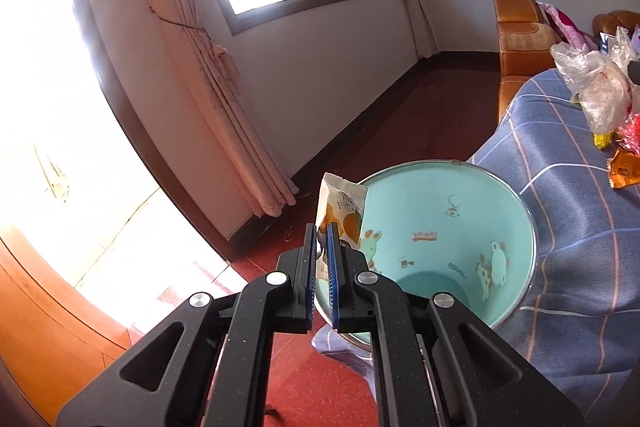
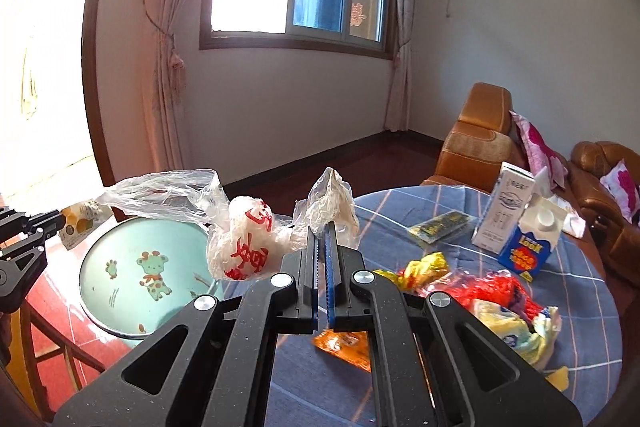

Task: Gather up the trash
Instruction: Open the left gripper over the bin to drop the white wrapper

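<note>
Left tool (image 1: 321, 239) pinching snack packet (image 1: 342, 213) over bin (image 1: 516, 195) | right tool (image 2: 322, 233) pinching plastic bag (image 2: 240, 243)

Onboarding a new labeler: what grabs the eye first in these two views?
The left gripper pinches a snack packet over the rim of the teal bin beside the table. The right gripper holds a clear plastic bag with red print near the bin. Wrappers and two cartons litter the blue checked tablecloth.
</note>
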Demonstrator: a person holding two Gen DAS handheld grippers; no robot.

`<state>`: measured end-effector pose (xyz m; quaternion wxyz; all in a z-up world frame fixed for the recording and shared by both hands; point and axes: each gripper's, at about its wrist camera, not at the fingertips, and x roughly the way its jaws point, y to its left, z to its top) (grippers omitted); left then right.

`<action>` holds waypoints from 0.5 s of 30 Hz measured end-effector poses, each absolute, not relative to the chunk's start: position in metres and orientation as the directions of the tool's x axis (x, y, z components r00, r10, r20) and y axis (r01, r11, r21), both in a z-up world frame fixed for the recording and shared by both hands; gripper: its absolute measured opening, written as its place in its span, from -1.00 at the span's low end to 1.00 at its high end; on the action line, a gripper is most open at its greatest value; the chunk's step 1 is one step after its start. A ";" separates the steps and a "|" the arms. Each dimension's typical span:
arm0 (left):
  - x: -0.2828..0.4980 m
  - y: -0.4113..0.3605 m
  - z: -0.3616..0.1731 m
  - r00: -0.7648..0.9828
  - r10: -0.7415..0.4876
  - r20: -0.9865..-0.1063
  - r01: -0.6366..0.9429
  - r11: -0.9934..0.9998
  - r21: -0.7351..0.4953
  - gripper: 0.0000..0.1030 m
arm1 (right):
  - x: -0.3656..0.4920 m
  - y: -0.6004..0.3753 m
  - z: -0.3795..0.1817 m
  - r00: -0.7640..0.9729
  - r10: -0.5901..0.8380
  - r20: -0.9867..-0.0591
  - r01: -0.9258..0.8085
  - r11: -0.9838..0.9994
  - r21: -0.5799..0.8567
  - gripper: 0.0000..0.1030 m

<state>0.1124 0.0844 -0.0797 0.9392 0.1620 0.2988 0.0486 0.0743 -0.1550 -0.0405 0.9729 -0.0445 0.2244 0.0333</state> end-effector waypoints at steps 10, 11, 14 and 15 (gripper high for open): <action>0.122 0.089 -0.090 0.794 0.179 -0.582 0.015 0.950 0.313 -0.90 | 0.111 -0.108 -0.056 0.874 0.099 -0.476 -0.170 0.980 -0.107 -0.93; 0.122 0.090 -0.091 0.790 0.170 -0.589 0.020 0.953 0.302 -0.90 | 0.114 -0.104 -0.058 0.871 0.101 -0.480 -0.175 0.978 -0.111 -0.93; 0.125 0.091 -0.094 0.788 0.164 -0.594 0.025 0.955 0.297 -0.90 | 0.120 -0.099 -0.062 0.864 0.108 -0.492 -0.186 0.976 -0.113 -0.93; 0.126 0.091 -0.094 0.787 0.160 -0.596 0.027 0.956 0.293 -0.90 | 0.121 -0.098 -0.064 0.861 0.111 -0.497 -0.191 0.975 -0.113 -0.93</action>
